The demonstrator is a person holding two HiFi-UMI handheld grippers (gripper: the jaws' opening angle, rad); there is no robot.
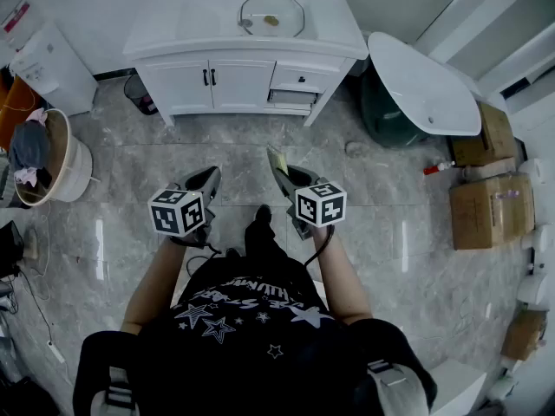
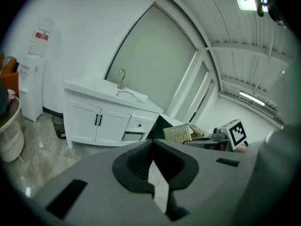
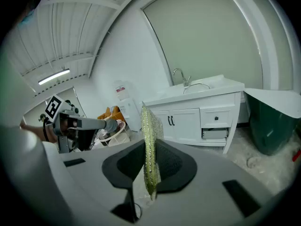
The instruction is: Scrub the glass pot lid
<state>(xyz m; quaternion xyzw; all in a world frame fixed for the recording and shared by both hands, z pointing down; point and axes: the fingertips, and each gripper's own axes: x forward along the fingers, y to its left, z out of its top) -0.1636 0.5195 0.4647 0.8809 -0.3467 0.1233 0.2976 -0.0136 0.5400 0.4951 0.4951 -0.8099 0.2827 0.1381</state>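
Right gripper [image 3: 149, 169]: it is pinching a gold-green scrub pad [image 3: 151, 135] on edge, and most of the pad is standing clear above the jaws.
Left gripper [image 2: 153, 155]: it is riding level with the right one, jaws pressed together and nothing between them.
Glass pot lid [image 1: 284, 5]: it appears to be lying in the basin of the white vanity [image 1: 234, 81], well apart from both grippers. It is too small here to tell which face is up.
Step in hand: judging by the gap, the person is closing in on the vanity and no scrubbing is happening yet.
Doing it well: I would be opening the left gripper early to steady the lid by its rim. I would then be turning the pad's broad face flat onto the glass and keeping a firm pinch so it is not slipping.
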